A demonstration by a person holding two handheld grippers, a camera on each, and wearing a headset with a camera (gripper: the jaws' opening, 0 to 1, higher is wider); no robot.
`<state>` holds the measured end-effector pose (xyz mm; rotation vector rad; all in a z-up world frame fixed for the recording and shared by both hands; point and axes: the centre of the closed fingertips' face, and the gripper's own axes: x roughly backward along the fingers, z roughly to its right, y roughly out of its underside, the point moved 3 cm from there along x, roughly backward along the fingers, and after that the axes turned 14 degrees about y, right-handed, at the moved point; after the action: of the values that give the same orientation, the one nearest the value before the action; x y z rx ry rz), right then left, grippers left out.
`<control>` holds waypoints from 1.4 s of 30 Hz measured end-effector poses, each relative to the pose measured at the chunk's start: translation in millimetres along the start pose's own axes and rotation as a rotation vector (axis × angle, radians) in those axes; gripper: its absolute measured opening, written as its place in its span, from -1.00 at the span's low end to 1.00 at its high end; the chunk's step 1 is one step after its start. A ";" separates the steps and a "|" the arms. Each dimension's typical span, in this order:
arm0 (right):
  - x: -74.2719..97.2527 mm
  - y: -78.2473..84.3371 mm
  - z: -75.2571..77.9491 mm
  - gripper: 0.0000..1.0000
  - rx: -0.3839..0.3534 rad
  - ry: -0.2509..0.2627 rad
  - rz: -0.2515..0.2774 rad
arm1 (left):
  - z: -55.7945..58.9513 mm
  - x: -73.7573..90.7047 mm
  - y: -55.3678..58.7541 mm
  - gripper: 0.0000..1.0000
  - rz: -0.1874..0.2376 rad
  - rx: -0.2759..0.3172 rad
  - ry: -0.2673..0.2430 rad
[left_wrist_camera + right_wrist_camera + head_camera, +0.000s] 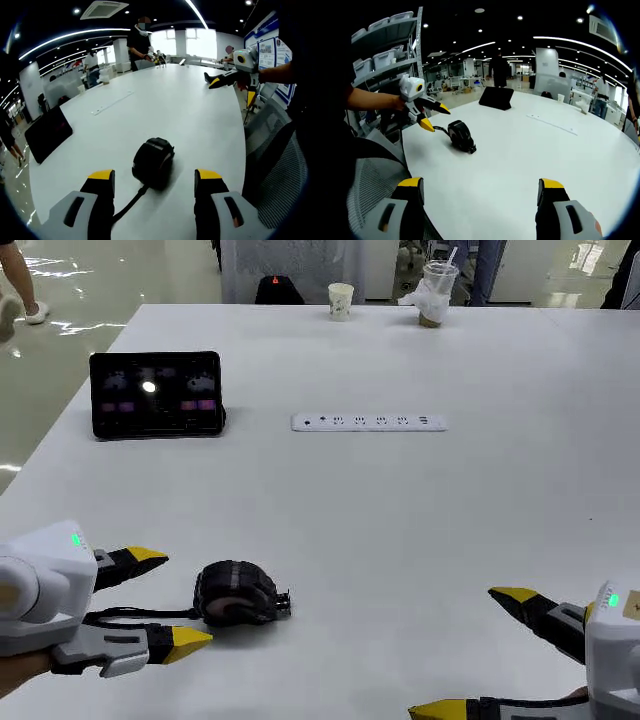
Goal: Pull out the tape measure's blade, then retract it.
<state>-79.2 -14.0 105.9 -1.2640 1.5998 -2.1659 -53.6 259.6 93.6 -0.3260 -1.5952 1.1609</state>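
**Left tongs (183, 596) gaping at the tape measure (237, 592), right tongs (474, 651) standing off**

Both my tongs have their jaws spread wide, and neither holds anything. The tape measure lies on its side on the white table (400, 510), just beyond my left tips and roughly in line with the gap between them. Its black cord (130, 615) trails back toward that gripper. The blade's hook (284, 602) pokes out at the case's far end, facing my right tongs, which sit well apart from it near the table's edge.

As I judge it, nothing is pulled out yet and the step in hand is getting hold of the case. To do it well, I would slide the left jaws forward until the round body sits squarely between the pads. I would keep the cord out of the pinch and clamp across the flat flanks so the case cannot roll. Only then should the right tongs come across, low to the table, and nip the hook itself. The pull should run straight along the blade's line so it does not kink.
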 end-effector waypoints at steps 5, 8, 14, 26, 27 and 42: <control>-5.5 -2.9 0.1 0.85 0.027 -0.016 -0.003 | -1.4 -3.1 0.6 0.18 -0.015 -0.014 0.012; -8.3 -4.5 0.0 0.81 0.045 -0.029 -0.007 | -2.4 -4.5 0.7 0.15 -0.023 -0.020 0.017; -16.0 -6.3 -1.5 0.75 0.096 -0.058 -0.018 | -5.1 -7.2 -0.1 0.08 -0.047 -0.045 0.031; -34.4 -9.5 -3.0 0.65 0.198 -0.127 -0.042 | -12.0 -13.8 -1.4 -0.08 -0.106 -0.101 0.079; -36.4 -9.9 -3.4 0.63 0.214 -0.135 -0.040 | -12.6 -14.9 -1.5 -0.10 -0.110 -0.104 0.082; -63.9 -15.3 -9.9 0.29 0.374 -0.239 -0.040 | -20.0 -27.3 -1.2 -0.23 -0.188 -0.163 0.142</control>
<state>-41.0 36.1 84.7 -1.3750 1.0286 -2.1099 -25.7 249.7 77.1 -0.3491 -1.5622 0.8488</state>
